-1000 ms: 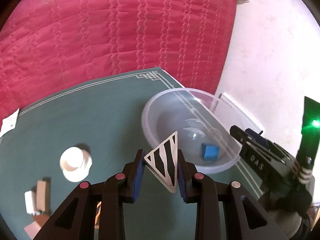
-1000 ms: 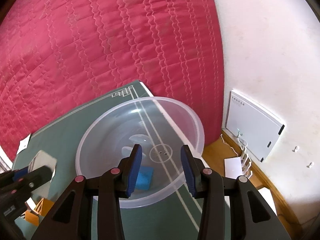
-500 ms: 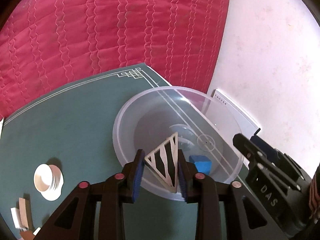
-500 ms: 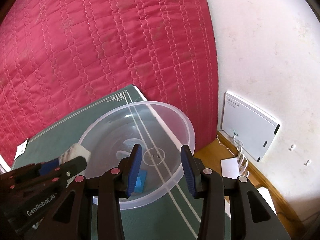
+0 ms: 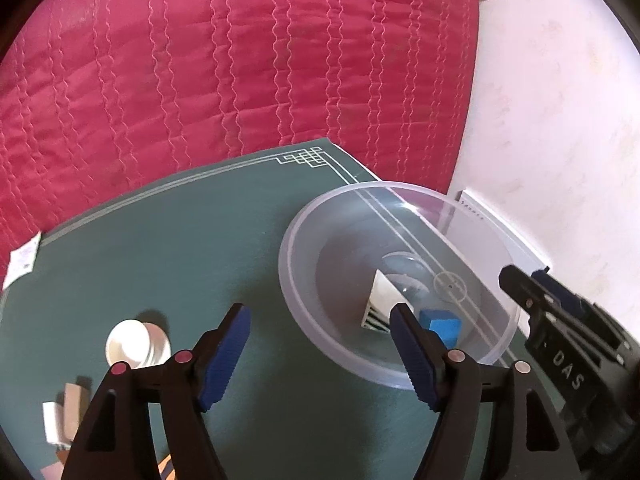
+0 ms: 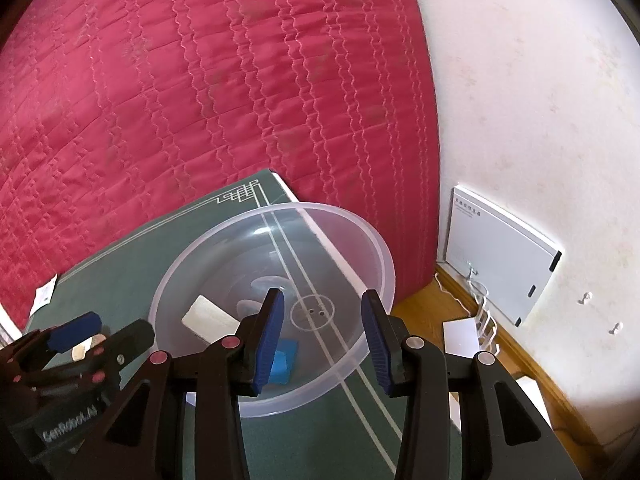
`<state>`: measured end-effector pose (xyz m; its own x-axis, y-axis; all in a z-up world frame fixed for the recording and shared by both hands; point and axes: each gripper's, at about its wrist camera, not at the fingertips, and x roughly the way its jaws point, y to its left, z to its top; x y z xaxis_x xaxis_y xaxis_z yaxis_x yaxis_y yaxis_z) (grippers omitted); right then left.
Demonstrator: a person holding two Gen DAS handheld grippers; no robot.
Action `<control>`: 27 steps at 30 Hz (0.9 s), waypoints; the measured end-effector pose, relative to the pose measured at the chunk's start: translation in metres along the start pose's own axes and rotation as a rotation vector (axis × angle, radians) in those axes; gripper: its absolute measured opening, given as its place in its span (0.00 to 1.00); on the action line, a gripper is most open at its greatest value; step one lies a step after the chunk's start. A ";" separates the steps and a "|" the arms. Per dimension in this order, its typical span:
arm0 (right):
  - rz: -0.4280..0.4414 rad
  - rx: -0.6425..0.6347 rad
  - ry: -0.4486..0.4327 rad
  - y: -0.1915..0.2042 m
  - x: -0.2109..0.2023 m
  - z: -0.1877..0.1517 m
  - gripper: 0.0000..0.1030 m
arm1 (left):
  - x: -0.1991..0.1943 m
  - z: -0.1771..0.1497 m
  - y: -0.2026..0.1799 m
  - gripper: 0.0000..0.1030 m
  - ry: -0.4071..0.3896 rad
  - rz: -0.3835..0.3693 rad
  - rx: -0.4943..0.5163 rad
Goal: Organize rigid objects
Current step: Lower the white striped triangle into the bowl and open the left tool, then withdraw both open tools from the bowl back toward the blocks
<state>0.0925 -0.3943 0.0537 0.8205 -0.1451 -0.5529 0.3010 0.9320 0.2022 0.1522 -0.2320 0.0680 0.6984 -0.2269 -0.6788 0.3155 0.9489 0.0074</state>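
A clear plastic bowl [image 5: 400,280] is seen on a green mat [image 5: 180,240], close to the mat's far right corner, where a white line border is printed. Two things are held inside the bowl: a white triangular piece [image 5: 382,300] with black stripes, leaned against the near wall, and a blue block [image 5: 440,324] on the bottom just beside it. In the right wrist view the same bowl [image 6: 360,240] is shown with the triangular piece [image 6: 210,320] toward its left side and the blue block [image 6: 285,362] near its front.

The left gripper [image 5: 320,354] is held at the bowl's near left rim, its jaws spread wide with nothing between them. The right gripper [image 6: 322,336] is held over the bowl's near rim, jaws likewise parted and empty.

On the mat toward its near left edge, a small white cap [image 5: 136,344] is set, and further into that corner a few small blocks [image 5: 66,412] are grouped
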 end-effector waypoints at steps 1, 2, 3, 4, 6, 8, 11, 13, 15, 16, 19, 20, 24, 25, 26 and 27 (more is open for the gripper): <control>0.001 -0.002 0.000 0.000 0.000 0.000 0.41 | -0.001 -0.002 -0.001 0.75 -0.003 0.009 0.008; 0.003 -0.003 0.001 0.001 0.000 0.000 0.41 | -0.004 -0.003 -0.002 0.76 -0.008 0.020 0.016; 0.004 -0.004 0.000 0.002 0.000 -0.001 0.41 | -0.005 -0.004 -0.003 0.77 -0.011 0.029 0.023; 0.006 -0.006 -0.001 0.003 -0.001 -0.001 0.41 | -0.007 -0.006 -0.003 0.77 -0.016 0.038 0.029; 0.009 -0.010 -0.003 0.004 -0.001 -0.001 0.41 | -0.013 -0.009 -0.005 0.80 -0.030 0.054 0.045; 0.013 -0.015 -0.006 0.006 -0.002 -0.002 0.42 | -0.017 -0.013 -0.006 0.82 -0.040 0.067 0.053; 0.020 -0.026 -0.010 0.009 -0.004 -0.003 0.42 | -0.022 -0.017 -0.003 0.85 -0.048 0.084 0.052; 0.023 -0.034 -0.014 0.010 -0.006 -0.004 0.42 | -0.025 -0.020 -0.001 0.85 -0.049 0.090 0.043; 0.027 -0.042 -0.018 0.013 -0.007 -0.004 0.42 | -0.028 -0.024 0.001 0.85 -0.046 0.093 0.028; 0.028 -0.045 -0.019 0.013 -0.007 -0.005 0.42 | -0.028 -0.026 0.003 0.85 -0.044 0.095 0.022; 0.036 -0.057 -0.025 0.016 -0.009 -0.006 0.42 | -0.031 -0.031 0.006 0.85 -0.038 0.103 0.007; 0.039 -0.061 -0.028 0.018 -0.010 -0.007 0.42 | -0.032 -0.032 0.008 0.86 -0.039 0.108 0.004; 0.047 -0.078 -0.033 0.022 -0.012 -0.008 0.42 | -0.039 -0.038 0.014 0.87 -0.045 0.123 -0.011; 0.050 -0.083 -0.035 0.024 -0.013 -0.008 0.42 | -0.040 -0.040 0.015 0.87 -0.046 0.125 -0.015; 0.051 -0.086 -0.036 0.025 -0.014 -0.008 0.42 | -0.042 -0.041 0.017 0.87 -0.046 0.128 -0.022; 0.053 -0.088 -0.037 0.025 -0.015 -0.008 0.43 | -0.043 -0.042 0.018 0.87 -0.044 0.130 -0.026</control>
<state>0.0836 -0.3659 0.0602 0.8519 -0.1056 -0.5130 0.2143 0.9640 0.1575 0.1005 -0.1955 0.0666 0.7600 -0.1107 -0.6405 0.2042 0.9762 0.0736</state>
